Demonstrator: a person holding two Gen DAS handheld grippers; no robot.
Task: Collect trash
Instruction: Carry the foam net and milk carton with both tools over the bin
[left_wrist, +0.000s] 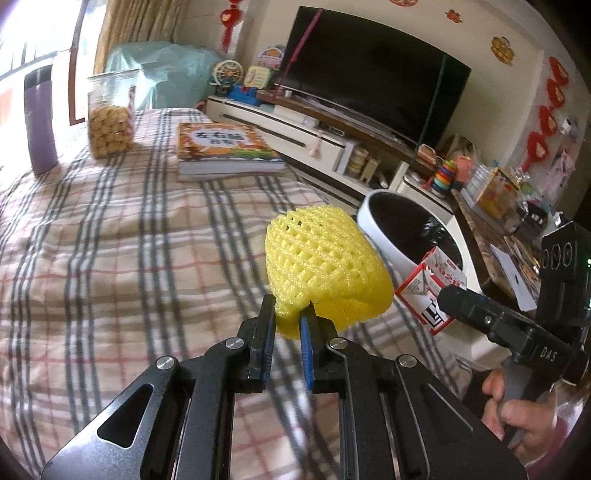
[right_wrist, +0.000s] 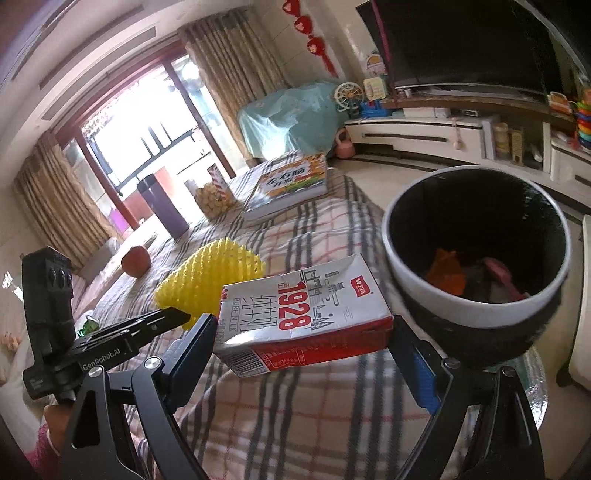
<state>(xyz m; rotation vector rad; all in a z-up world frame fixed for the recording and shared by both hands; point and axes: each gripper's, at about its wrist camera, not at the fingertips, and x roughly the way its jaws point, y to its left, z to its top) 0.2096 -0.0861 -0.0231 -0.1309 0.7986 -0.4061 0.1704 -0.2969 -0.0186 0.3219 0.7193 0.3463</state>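
Observation:
My left gripper (left_wrist: 289, 325) is shut on a yellow foam fruit net (left_wrist: 325, 266) and holds it above the plaid bed cover, left of the trash bin (left_wrist: 380, 240). My right gripper (right_wrist: 303, 332) is shut on a red and white milk carton (right_wrist: 306, 314), held just left of the bin (right_wrist: 417, 273). The bin is white-rimmed with a black liner and holds orange and pink scraps (right_wrist: 447, 275). The net also shows in the right wrist view (right_wrist: 210, 280), and the carton in the left wrist view (left_wrist: 432, 288).
On the plaid bed cover (left_wrist: 110, 240) lie a thick book (left_wrist: 225, 147), a cookie jar (left_wrist: 110, 122) and a purple tumbler (left_wrist: 40, 122). A red apple (right_wrist: 136, 260) lies further back. A TV stand (left_wrist: 295, 129) with a television (left_wrist: 369, 70) runs along the wall.

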